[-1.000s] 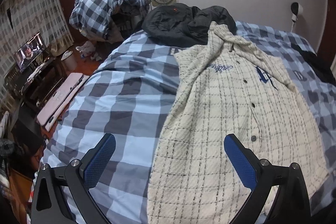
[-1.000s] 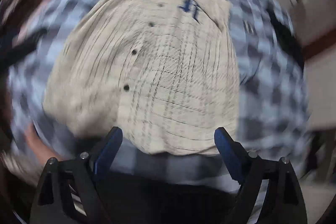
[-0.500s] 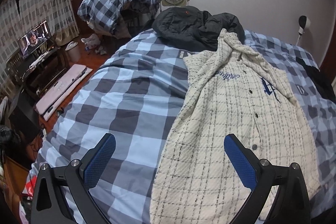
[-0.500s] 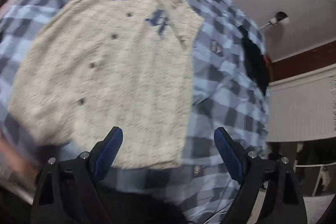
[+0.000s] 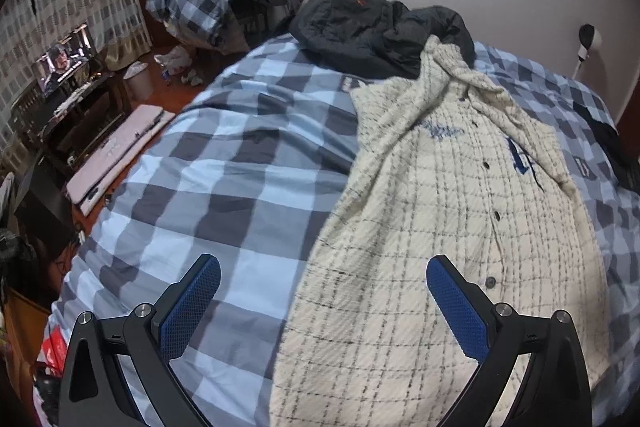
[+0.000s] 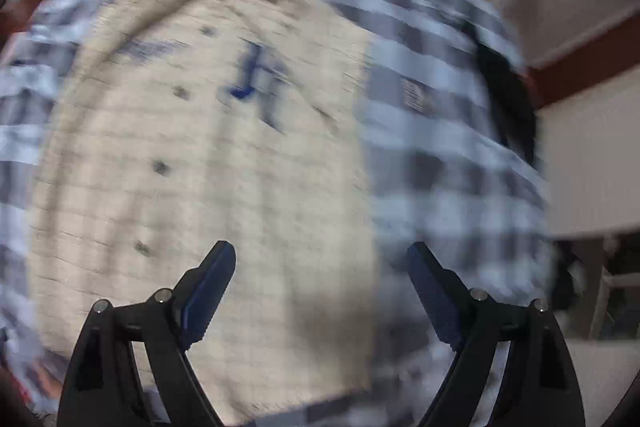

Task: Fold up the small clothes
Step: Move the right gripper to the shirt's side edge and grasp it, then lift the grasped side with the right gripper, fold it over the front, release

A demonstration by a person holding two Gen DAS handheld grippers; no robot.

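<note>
A cream checked shirt [image 5: 432,227] lies buttoned and spread flat on the blue checked bedspread [image 5: 224,187], its collar touching a black jacket [image 5: 368,31] heaped at the far end of the bed. The left gripper [image 5: 322,301] hangs over the shirt's near left edge, jaws wide apart and empty. The right gripper [image 6: 320,291], in a blurred view, hangs over the shirt's right edge, jaws likewise spread with nothing between them.

Bed [image 5: 224,187] under blue-and-grey check cover. Cream checked shirt [image 5: 440,247] laid flat on it, buttons up, collar toward far end. Black jacket [image 5: 360,27] heaped there, touching the collar. Dark garment [image 5: 612,147] at right edge.
</note>
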